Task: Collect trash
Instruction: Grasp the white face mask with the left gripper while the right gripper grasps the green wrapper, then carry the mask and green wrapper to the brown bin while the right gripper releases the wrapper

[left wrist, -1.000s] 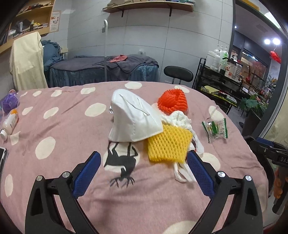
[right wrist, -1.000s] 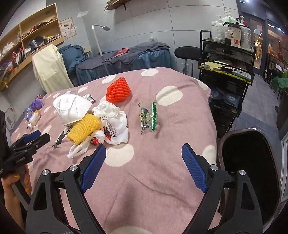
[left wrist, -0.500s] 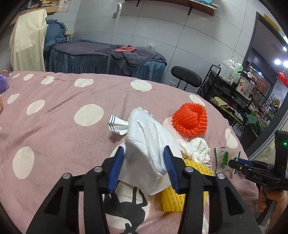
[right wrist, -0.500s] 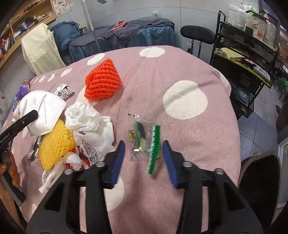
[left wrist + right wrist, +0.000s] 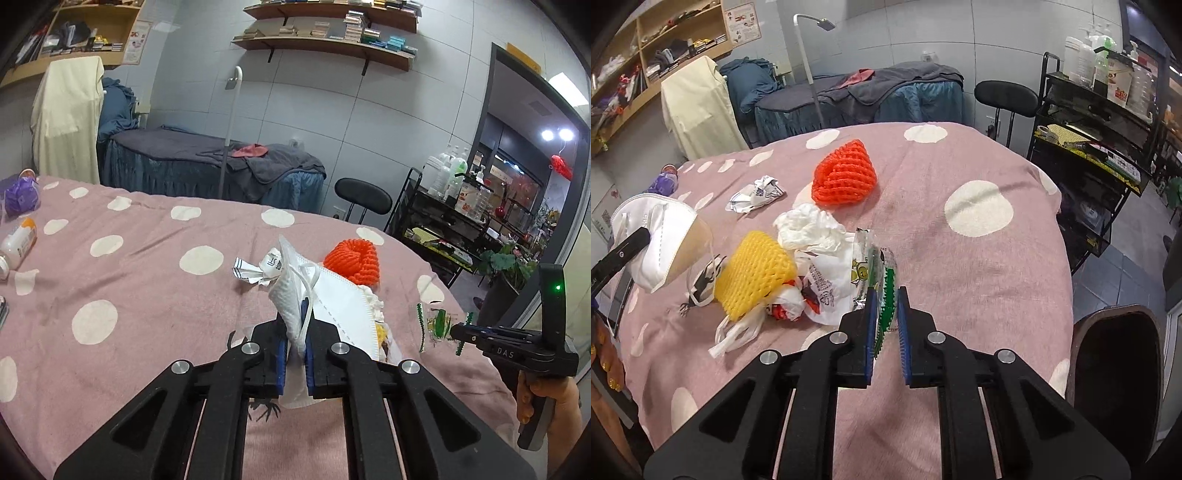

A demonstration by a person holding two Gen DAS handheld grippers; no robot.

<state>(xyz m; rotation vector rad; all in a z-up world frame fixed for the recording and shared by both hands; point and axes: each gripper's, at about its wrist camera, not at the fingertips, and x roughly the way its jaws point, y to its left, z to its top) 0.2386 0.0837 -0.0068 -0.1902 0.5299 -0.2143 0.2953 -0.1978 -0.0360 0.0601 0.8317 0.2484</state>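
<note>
We see grey tiled walls (image 5: 388,122) | wooden shelves (image 5: 325,48) above | draped massage bed (image 5: 207,166) behind | black stool (image 5: 1006,99) | black wire cart (image 5: 1097,155) with bottles | ceiling lights (image 5: 557,134) beyond the doorway.

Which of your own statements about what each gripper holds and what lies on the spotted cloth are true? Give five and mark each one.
1. The left gripper is shut on the white face mask. True.
2. The right gripper holds the orange foam net. False: it is shut on the clear wrapper with green edges; the orange net lies on the cloth.
3. The yellow foam net lies on the spotted cloth beside a white plastic bag. True.
4. The crumpled paper sits inside the dark bin. False: it lies on the cloth, behind the other trash.
5. Both grippers are open. False: both are closed on trash.
</note>
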